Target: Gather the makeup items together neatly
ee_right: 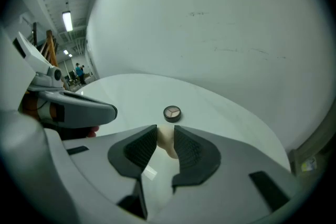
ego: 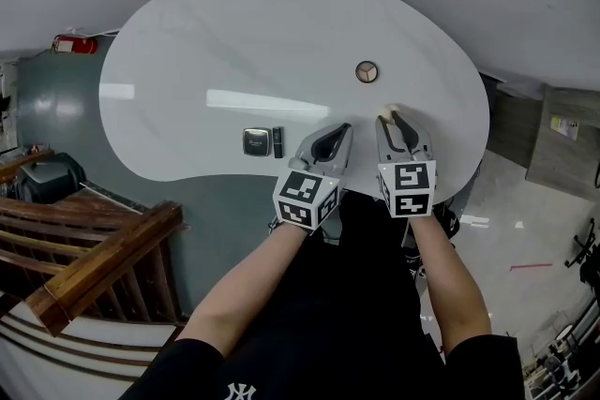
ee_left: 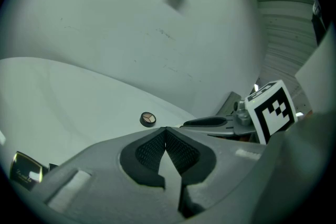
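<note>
My right tool (ee_right: 166, 135) pinches a soft cream makeup sponge (ee_right: 167, 141) over the near edge of the glossy white worktop (ego: 234, 42), the round dark three-shade compact (ego: 367, 71) lying just beyond, and my left tool (ee_left: 166, 131) is closed on nothing alongside.

White curved table (ego: 234, 33), wooden railing (ego: 103, 265), red object (ego: 75, 44)

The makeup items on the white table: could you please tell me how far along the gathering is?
Done: the square compact and the small dark tube lie side by side near the front edge. In hand: the right gripper is shut on a cream piece; the left gripper is shut and empty. Left: the round compact sits alone farther back, so it and the cream piece must join the pair.
</note>
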